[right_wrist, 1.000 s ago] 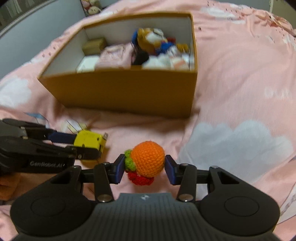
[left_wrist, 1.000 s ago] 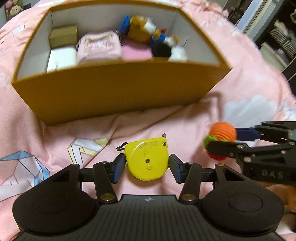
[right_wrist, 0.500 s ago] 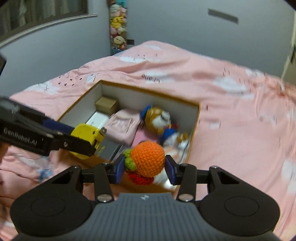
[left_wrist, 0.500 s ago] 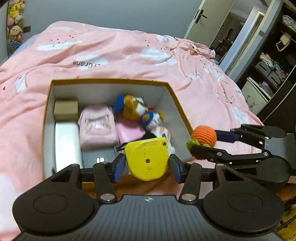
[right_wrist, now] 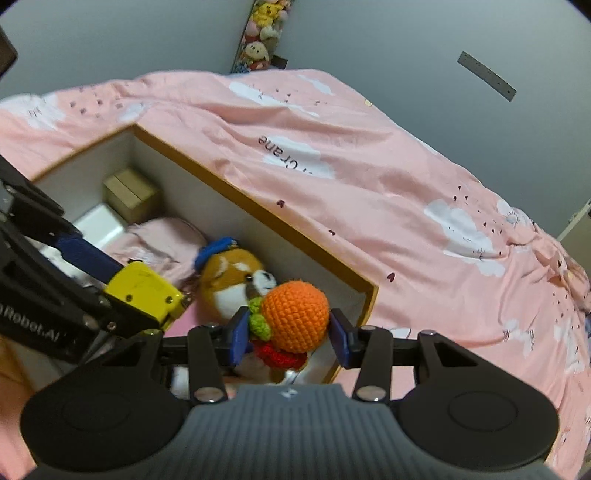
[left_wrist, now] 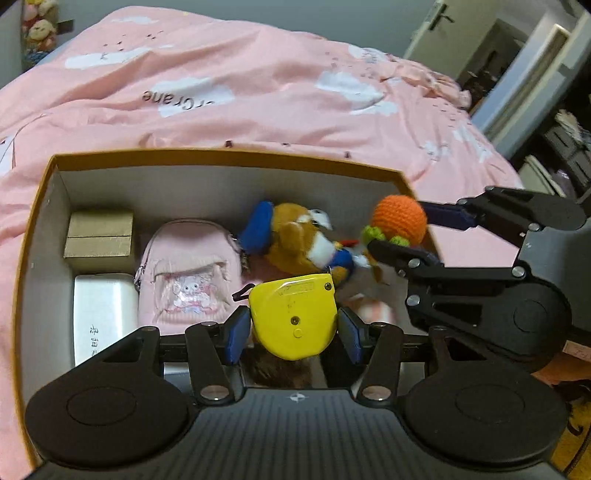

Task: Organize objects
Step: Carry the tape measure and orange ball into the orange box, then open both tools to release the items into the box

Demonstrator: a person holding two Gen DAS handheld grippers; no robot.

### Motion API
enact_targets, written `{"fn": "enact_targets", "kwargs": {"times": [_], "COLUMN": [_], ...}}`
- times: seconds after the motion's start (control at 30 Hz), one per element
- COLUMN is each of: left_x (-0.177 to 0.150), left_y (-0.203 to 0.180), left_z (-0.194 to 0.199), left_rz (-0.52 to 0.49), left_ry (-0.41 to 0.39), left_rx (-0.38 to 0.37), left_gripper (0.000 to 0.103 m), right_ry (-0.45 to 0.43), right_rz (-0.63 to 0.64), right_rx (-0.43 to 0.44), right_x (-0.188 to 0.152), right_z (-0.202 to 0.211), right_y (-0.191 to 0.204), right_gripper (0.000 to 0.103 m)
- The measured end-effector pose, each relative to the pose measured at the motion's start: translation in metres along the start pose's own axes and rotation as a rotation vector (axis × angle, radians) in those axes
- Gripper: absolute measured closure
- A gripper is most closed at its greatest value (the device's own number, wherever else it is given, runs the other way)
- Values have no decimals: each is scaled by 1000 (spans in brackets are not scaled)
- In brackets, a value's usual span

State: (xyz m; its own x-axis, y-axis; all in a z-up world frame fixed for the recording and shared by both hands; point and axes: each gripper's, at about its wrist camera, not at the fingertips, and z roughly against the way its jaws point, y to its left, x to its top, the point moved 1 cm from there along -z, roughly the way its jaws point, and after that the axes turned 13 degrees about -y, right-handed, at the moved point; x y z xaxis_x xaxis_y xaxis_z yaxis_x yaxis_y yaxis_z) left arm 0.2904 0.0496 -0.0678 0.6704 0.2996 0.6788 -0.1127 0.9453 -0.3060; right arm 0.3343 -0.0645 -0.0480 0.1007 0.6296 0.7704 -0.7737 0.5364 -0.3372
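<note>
My left gripper (left_wrist: 293, 326) is shut on a yellow tape measure (left_wrist: 293, 317) and holds it over the open brown box (left_wrist: 37, 206). My right gripper (right_wrist: 290, 338) is shut on an orange crochet ball (right_wrist: 295, 319) with green and red parts, over the box's right end. Each gripper shows in the other's view: the tape measure (right_wrist: 142, 291) at left, the crochet ball (left_wrist: 399, 219) at right. The box holds a plush dog (left_wrist: 299, 238), a pink pouch (left_wrist: 188, 269), a small cardboard box (left_wrist: 99, 236) and a white case (left_wrist: 103, 314).
The box stands on a bed with a pink cloud-print duvet (left_wrist: 240, 92). A column of plush toys (right_wrist: 260, 33) hangs on the far wall. A door and shelving (left_wrist: 535, 92) lie to the right of the bed.
Both grippers rose from the duvet in front of the box and moved forward over its open top, each still holding its object.
</note>
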Motion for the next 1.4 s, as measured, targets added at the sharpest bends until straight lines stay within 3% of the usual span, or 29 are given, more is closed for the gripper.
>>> {"fn": "enact_targets", "kwargs": {"times": [0.13,0.3,0.63,0.8,0.93,1.2,1.4], "left_x": [-5,-8,-10,-10,-8,-8,-8], "left_y": [1,-2,6,9,8,-2,-17], "left_z": [-13,-24,-31,-29,-15,36,84], "left_rz": [30,52,86,107,100,10,-124], "left_ry": [-6,-2,2,-17,-64,-214,-354], "left_rx": [67,100,80,80,93,164,221], "left_gripper": [44,44,44,44,37,36,31], "right_ry": [13,28,22,8,-5,-58,-105], "right_rz": [63,77,144,197,214,101,-59], "right_rx": [-40,-40,-62,-69,-104,-100,-55], "right_x": [-3,-11,-12,-11,-8,1,2], "right_z": [-19,-32,-30,-21,-12,28,72], "right_y": [1,2,9,14,15,11,23], "right_gripper": [55,55,54,45,28,28,28]}}
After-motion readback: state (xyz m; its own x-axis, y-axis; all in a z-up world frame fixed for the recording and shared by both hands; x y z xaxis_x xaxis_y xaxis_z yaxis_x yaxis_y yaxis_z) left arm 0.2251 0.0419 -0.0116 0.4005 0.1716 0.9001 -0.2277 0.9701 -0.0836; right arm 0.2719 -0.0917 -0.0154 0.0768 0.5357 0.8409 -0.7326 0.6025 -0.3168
